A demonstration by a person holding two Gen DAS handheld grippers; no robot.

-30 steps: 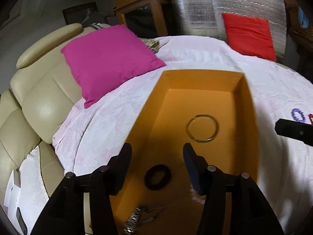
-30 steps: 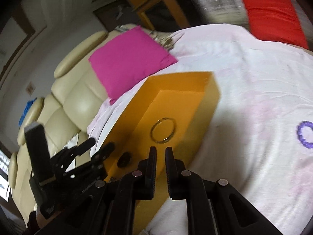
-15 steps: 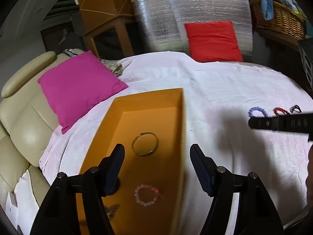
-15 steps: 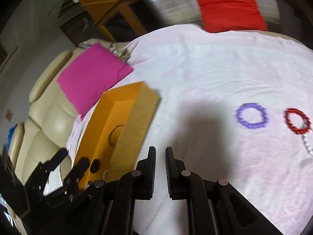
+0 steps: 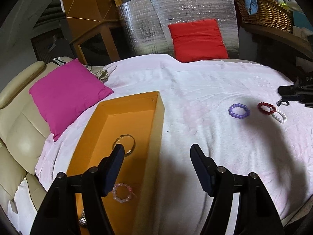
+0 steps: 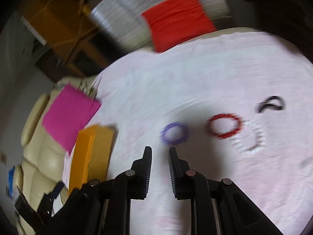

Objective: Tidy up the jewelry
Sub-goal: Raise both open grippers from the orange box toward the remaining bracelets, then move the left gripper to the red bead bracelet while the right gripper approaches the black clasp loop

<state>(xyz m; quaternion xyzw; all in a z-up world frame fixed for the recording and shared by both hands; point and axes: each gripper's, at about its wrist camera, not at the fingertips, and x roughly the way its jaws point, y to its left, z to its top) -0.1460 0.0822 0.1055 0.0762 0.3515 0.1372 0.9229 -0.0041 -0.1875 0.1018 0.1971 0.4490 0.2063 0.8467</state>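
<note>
Right tool (image 6: 160, 153) (opening, empty) shows no lettering.

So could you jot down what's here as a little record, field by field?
surface: pale pink cloth
container: orange box, open
in box: metal bangle, pink bead bracelet
on cloth: purple bracelet, red bracelet, white bracelet, black loop
left hand-held gripper: open, empty
right hand-held gripper: jaws opening, empty, pointing toward purple bracelet
cushions: magenta cushion, red cushion

Five bracelets (image 5: 239, 111) (three loose), two cushions (image 5: 66, 94)
</note>
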